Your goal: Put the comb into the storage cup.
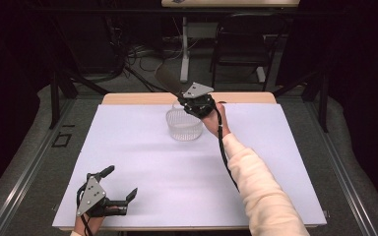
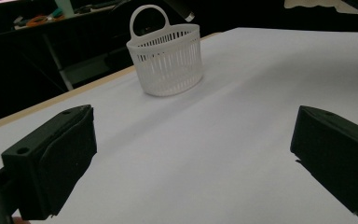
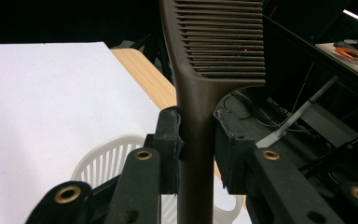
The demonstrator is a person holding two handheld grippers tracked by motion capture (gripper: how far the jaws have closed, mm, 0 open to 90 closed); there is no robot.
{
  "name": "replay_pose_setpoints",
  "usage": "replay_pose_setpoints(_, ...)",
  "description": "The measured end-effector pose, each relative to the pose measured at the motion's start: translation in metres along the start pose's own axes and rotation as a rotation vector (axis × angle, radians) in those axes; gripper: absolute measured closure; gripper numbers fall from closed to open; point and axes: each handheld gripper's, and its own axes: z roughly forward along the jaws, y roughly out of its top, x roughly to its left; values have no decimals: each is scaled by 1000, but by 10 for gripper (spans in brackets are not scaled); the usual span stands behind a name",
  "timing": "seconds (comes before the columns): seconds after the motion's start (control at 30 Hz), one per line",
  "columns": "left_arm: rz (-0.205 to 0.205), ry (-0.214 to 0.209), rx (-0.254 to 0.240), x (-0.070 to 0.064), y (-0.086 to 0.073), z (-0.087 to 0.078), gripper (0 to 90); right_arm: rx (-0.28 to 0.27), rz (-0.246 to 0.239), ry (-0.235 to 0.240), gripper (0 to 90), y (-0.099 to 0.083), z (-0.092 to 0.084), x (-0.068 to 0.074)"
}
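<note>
a: where is the comb [image 3: 200, 93] relative to the jaws?

b: its brown handle runs straight up between the two jaws of the right gripper [image 3: 196, 154], and both pads press on it, so that gripper is clamped on the comb. the toothed part stands above the jaws, teeth pointing to the right in the right gripper view. in the high view the right gripper [image 1: 197, 104] is held just above the far rim of the white basket [image 1: 183, 125], with the comb [image 1: 168, 78] sticking up and away beyond it.

a: and the basket against those jaws?

b: in the right gripper view the basket [image 3: 103, 161] sits below and behind the jaws, to the left of the handle, on the white worktop [image 1: 142, 162].

a: the other gripper?

b: the left gripper [image 1: 120, 191] rests near the worktop's near left corner, jaws spread wide with nothing between them. in the left gripper view the basket [image 2: 166, 58] stands well ahead of the jaws, a little nearer the left one, its loop handle upright.

a: any writing or brand to read?

b: i can make out no lettering on the comb, basket or grippers.
</note>
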Motion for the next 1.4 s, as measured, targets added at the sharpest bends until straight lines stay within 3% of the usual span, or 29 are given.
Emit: replay_pose_setpoints(1.4,4,5,7,0,0,-1,2,64,7,42,723,-19,24,10)
